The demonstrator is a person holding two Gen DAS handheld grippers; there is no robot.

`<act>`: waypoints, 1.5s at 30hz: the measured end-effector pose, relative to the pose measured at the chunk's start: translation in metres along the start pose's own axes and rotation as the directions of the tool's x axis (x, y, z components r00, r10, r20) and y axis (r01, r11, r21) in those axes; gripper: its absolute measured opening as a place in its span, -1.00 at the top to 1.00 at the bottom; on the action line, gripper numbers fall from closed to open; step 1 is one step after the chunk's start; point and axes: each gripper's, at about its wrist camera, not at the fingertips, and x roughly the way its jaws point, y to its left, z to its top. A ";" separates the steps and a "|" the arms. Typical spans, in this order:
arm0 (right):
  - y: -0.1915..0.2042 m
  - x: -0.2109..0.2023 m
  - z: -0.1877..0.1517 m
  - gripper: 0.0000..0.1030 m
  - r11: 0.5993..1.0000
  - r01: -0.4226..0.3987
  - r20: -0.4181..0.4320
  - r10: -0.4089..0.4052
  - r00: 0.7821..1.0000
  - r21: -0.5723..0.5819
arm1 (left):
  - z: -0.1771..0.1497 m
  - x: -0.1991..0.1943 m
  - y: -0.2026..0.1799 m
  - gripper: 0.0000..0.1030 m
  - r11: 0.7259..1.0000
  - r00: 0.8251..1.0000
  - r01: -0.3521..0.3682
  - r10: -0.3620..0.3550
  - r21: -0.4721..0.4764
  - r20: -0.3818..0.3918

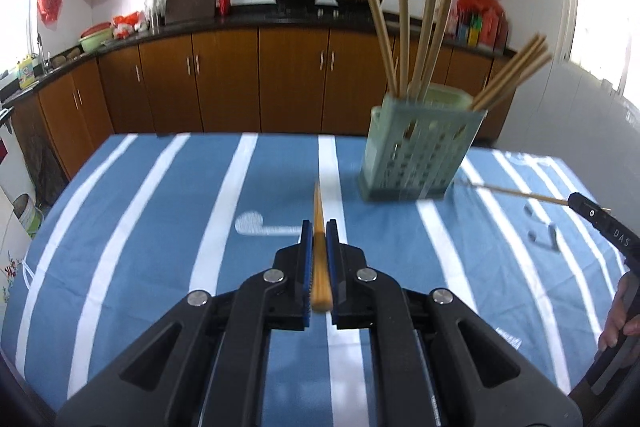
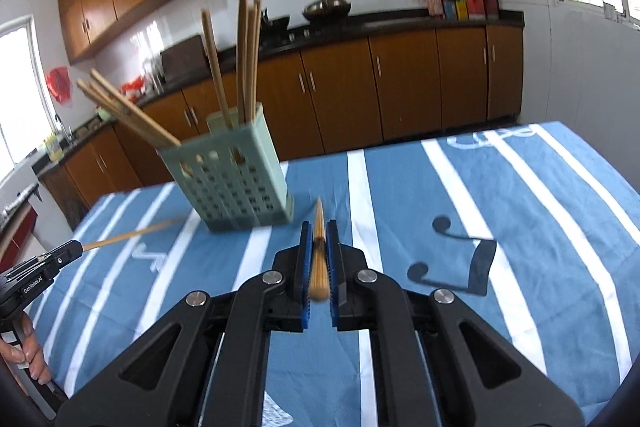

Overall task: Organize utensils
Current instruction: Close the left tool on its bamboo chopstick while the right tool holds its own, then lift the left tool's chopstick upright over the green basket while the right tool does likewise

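Each claw is clenched on one chopstick: the left claw in front of the green holder, the right claw beside it, tips forward, probably for dropping into the holder on the counter

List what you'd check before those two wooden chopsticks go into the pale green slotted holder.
1. Left gripper shut on its wooden chopstick: ok.
2. Right gripper shut on its wooden chopstick: ok.
3. Pale green slotted plastic holder upright on the blue-and-white striped tablecloth: ok.
4. Room in the holder beside the chopsticks already in it: cannot tell.
5. Chopstick tips over the holder's mouth: not ok, both short of it.
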 end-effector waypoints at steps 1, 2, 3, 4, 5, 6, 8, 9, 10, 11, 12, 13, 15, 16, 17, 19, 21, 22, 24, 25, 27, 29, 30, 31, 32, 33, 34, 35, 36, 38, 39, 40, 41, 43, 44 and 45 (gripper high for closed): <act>0.000 -0.003 0.002 0.85 1.000 -0.003 0.012 0.003 1.000 0.003 | 0.003 -0.005 0.001 0.85 1.000 1.000 0.002 -0.002 -0.004 0.016; 0.000 -0.006 0.004 0.86 1.000 -0.006 0.024 0.005 1.000 0.005 | 0.006 -0.009 0.001 0.85 1.000 1.000 0.005 -0.004 -0.007 0.030; 0.000 -0.009 0.006 0.85 1.000 -0.009 0.036 0.009 0.999 0.007 | 0.008 -0.012 0.001 0.85 1.000 0.999 0.007 -0.006 -0.009 0.038; 0.000 -0.011 0.008 0.86 1.000 -0.011 0.045 0.011 0.999 0.007 | 0.011 -0.015 0.001 0.85 1.000 0.999 0.010 -0.010 -0.011 0.049; 0.000 -0.013 0.010 0.85 1.000 -0.014 0.055 0.013 0.998 0.007 | 0.013 -0.019 0.001 0.85 1.000 0.998 0.014 -0.013 -0.013 0.060; -0.001 -0.015 0.011 0.85 1.000 -0.016 0.060 0.015 0.998 0.007 | 0.015 -0.020 0.001 0.85 1.000 0.998 0.016 -0.015 -0.014 0.067; 0.000 -0.017 0.014 0.85 1.000 -0.019 0.071 0.019 0.997 0.004 | 0.018 -0.024 0.001 0.85 1.000 0.997 0.020 -0.019 -0.014 0.081; 0.001 -0.018 0.015 0.85 1.000 -0.020 0.074 0.020 0.997 0.003 | 0.019 -0.026 0.001 0.85 1.000 0.996 0.021 -0.019 -0.015 0.086; 0.001 -0.019 0.016 0.85 1.000 -0.021 0.078 0.021 0.997 0.001 | 0.021 -0.026 0.001 0.85 1.000 0.996 0.022 -0.020 -0.016 0.089; 0.002 -0.019 0.018 0.85 1.000 -0.021 0.083 0.021 0.996 -0.002 | 0.021 -0.027 0.002 0.85 1.000 0.996 0.024 -0.023 -0.017 0.091; 0.002 -0.019 0.018 0.85 1.000 -0.022 0.085 0.023 0.996 -0.004 | 0.021 -0.026 0.002 0.85 0.999 0.995 0.026 -0.024 -0.019 0.092; 0.003 -0.020 0.019 0.85 1.000 -0.023 0.088 0.023 0.996 -0.006 | 0.022 -0.027 0.003 0.85 0.999 0.995 0.028 -0.026 -0.021 0.095; 0.004 -0.021 0.021 0.85 1.000 -0.024 0.095 0.024 0.995 -0.008 | 0.024 -0.029 0.004 0.85 0.999 0.995 0.028 -0.026 -0.021 0.101; 0.005 -0.022 0.022 0.85 1.000 -0.024 0.099 0.025 0.995 -0.008 | 0.025 -0.030 0.004 0.85 0.999 0.994 0.031 -0.028 -0.021 0.106; 0.005 -0.022 0.024 0.85 1.000 -0.023 0.103 0.024 0.994 -0.010 | 0.026 -0.031 0.005 0.85 0.999 0.994 0.032 -0.029 -0.019 0.109; 0.007 -0.023 0.026 0.86 1.000 -0.022 0.111 0.024 0.994 -0.015 | 0.028 -0.033 0.004 0.86 0.999 0.993 0.035 -0.034 -0.011 0.117; 0.010 -0.026 0.032 0.86 0.999 -0.028 0.130 0.031 0.991 -0.024 | 0.031 -0.038 0.002 0.86 0.999 0.991 0.040 -0.040 0.002 0.129; 0.012 -0.028 0.034 0.86 0.999 -0.029 0.140 0.033 0.990 -0.029 | 0.033 -0.042 0.000 0.86 0.999 0.989 0.045 -0.046 0.011 0.138; 0.016 -0.033 0.041 0.86 0.999 -0.035 0.161 0.041 0.986 -0.041 | 0.038 -0.049 -0.003 0.86 0.998 0.986 0.059 -0.061 0.023 0.158; 0.019 -0.037 0.044 0.86 0.998 -0.041 0.174 0.049 0.983 -0.049 | 0.040 -0.052 -0.004 0.86 0.997 0.984 0.066 -0.070 0.025 0.165; 0.024 -0.044 0.051 0.86 0.997 -0.052 0.199 0.063 0.978 -0.064 | 0.045 -0.058 -0.007 0.86 0.996 0.980 0.085 -0.089 0.027 0.180; 0.029 -0.051 0.057 0.86 0.995 -0.064 0.222 0.080 0.972 -0.076 | 0.052 -0.066 -0.010 0.86 0.994 0.973 0.110 -0.113 0.028 0.200; 0.032 -0.055 0.061 0.86 0.994 -0.072 0.236 0.090 0.968 -0.083 | 0.054 -0.068 -0.011 0.86 0.993 0.971 0.119 -0.122 0.028 0.206; 0.034 -0.060 0.065 0.86 0.993 -0.081 0.252 0.100 0.963 -0.088 | 0.059 -0.072 -0.014 0.86 0.991 0.966 0.134 -0.137 0.027 0.218; 0.037 -0.064 0.069 0.86 0.992 -0.091 0.269 0.113 0.957 -0.091 | 0.062 -0.075 -0.016 0.86 0.989 0.962 0.146 -0.148 0.026 0.228; 0.039 -0.068 0.072 0.86 0.991 -0.100 0.281 0.122 0.952 -0.093 | 0.067 -0.079 -0.020 0.86 0.986 0.956 0.163 -0.165 0.027 0.243; 0.042 -0.072 0.076 0.86 0.990 -0.110 0.297 0.133 0.946 -0.094 | 0.071 -0.082 -0.022 0.86 0.984 0.951 0.173 -0.175 0.028 0.254; 0.044 -0.075 0.080 0.86 0.988 -0.118 0.313 0.142 0.939 -0.095 | 0.075 -0.085 -0.024 0.86 0.982 0.945 0.184 -0.186 0.031 0.270; 0.047 -0.078 0.086 0.86 0.987 -0.127 0.336 0.153 0.929 -0.096 | 0.080 -0.089 -0.027 0.86 0.981 0.939 0.194 -0.195 0.032 0.284; 0.053 -0.084 0.096 0.86 0.985 -0.142 0.374 0.170 0.912 -0.100 | 0.090 -0.096 -0.034 0.86 0.976 0.922 0.217 -0.217 0.037 0.321; 0.054 -0.086 0.100 0.86 0.984 -0.148 0.387 0.175 0.905 -0.100 | 0.095 -0.100 -0.038 0.86 0.974 0.914 0.225 -0.225 0.039 0.338; 0.056 -0.088 0.105 0.86 0.983 -0.154 0.401 0.182 0.898 -0.101 | 0.101 -0.104 -0.043 0.86 0.972 0.903 0.231 -0.231 0.044 0.361; 0.060 -0.089 0.111 0.86 0.982 -0.160 0.419 0.190 0.888 -0.106 | 0.106 -0.106 -0.047 0.86 0.972 0.894 0.231 -0.231 0.048 0.383; 0.064 -0.089 0.119 0.86 0.980 -0.159 0.448 0.196 0.872 -0.118 | 0.117 -0.110 -0.053 0.86 0.974 0.882 0.220 -0.221 0.052 0.416; 0.066 -0.089 0.121 0.86 0.980 -0.157 0.459 0.196 0.867 -0.123 | 0.122 -0.111 -0.057 0.86 0.975 0.875 0.215 -0.216 0.052 0.434; 0.069 -0.087 0.126 0.86 0.980 -0.154 0.474 0.197 0.858 -0.128 | 0.127 -0.112 -0.059 0.86 0.977 0.867 0.209 -0.210 0.053 0.452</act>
